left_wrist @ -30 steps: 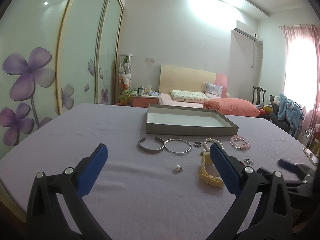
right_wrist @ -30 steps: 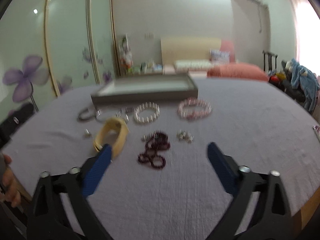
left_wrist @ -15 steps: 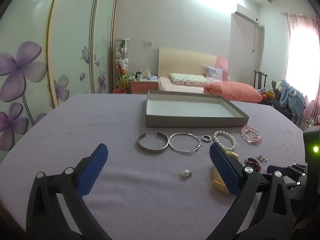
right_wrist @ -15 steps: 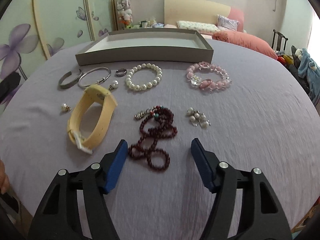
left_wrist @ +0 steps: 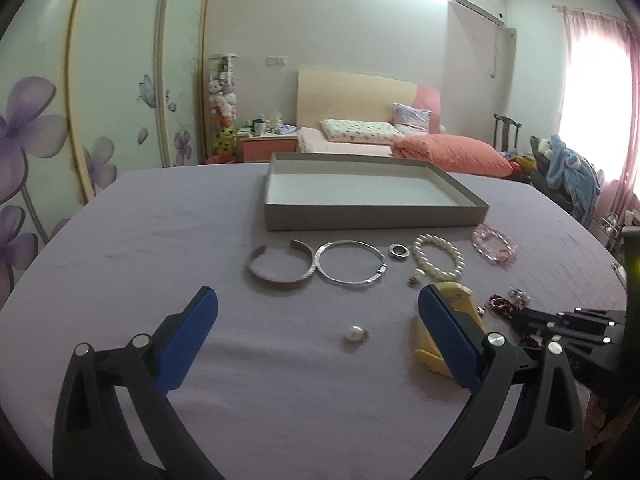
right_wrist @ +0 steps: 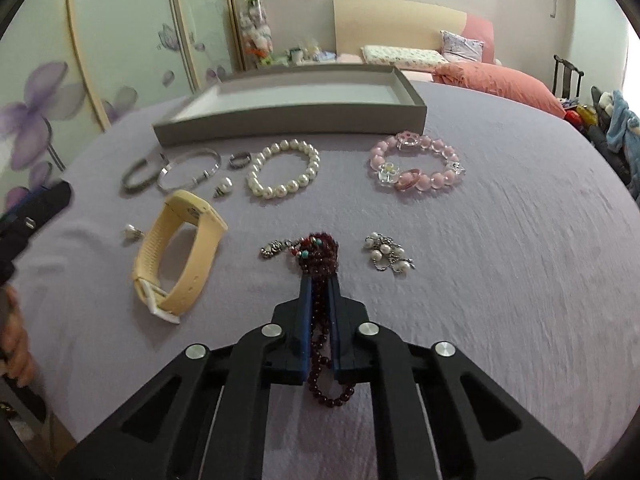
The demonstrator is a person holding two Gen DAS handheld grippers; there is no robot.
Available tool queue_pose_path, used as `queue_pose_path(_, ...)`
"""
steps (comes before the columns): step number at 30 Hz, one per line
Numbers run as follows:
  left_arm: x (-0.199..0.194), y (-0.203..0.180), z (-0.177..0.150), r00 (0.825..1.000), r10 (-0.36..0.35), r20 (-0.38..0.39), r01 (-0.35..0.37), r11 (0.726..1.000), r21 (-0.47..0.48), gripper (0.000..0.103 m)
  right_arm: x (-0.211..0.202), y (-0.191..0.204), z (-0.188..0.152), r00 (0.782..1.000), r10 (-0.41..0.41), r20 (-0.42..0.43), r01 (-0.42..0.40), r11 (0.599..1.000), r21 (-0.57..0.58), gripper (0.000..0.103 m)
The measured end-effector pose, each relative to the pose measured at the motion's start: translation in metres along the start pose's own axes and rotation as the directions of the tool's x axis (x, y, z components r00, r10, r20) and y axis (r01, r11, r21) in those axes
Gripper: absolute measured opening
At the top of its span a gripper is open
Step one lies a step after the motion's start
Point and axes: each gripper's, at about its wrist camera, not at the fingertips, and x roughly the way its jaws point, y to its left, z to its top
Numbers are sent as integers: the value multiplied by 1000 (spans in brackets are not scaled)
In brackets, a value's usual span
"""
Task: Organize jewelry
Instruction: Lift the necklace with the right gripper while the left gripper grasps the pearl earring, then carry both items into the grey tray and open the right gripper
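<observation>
Right gripper (right_wrist: 319,280) clamps the dark red bead necklace (right_wrist: 320,254) (loop trailing behind jaws); left gripper (left_wrist: 318,320) gapes, pearl (left_wrist: 354,334) between its jaws.

Both wrist cameras look forward low over the desk (left_wrist: 140,240) toward the grey tray (left_wrist: 372,216) and the bed beyond; the right sits nearer, and both share the jewelry row.

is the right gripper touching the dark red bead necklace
Touching: right wrist view shows the right gripper shut on the dark red bead necklace, beads pinched between its pads.
</observation>
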Motion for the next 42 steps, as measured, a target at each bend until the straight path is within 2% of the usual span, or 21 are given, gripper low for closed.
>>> queue_pose_path(3,5,-9,-1,1000,-4,-19,5,1000,22,96,-11,-12,1,999,0,44,-2,1000,30,5)
queue_pose_path(10,30,-10,-7,988,9,-154,-7,1000,10,61,-20,-26,2,997,29,76,-35,997,70,5)
queue_pose_path(16,50,-14,-13,967,-12,-256,17,1000,14,40,-24,-28,4,992,79,98,-87,993,80,5)
queue_pose_path(20,58,-15,-13,956,-39,-290,39,999,-3,35,-24,-28,5,991,86,100,-94,992,80,5)
queue_pose_path(26,64,-22,-11,951,-37,-307,42,999,12,31,-24,-28,4,991,89,103,-98,991,86,5)
queue_pose_path(29,68,-23,-8,947,-38,-319,41,999,3,17,-26,-29,5,989,92,112,-102,991,88,5)
queue_pose_path(33,70,-23,-6,945,-47,-324,49,999,-4,16,-31,-31,8,986,94,138,-107,991,87,5)
queue_pose_path(36,69,-18,-5,949,-55,-312,50,998,-22,16,-37,-33,13,982,94,166,-108,991,80,5)
queue_pose_path(42,54,-6,7,968,-31,-251,23,999,-36,16,-48,-37,26,973,77,219,-91,994,58,5)
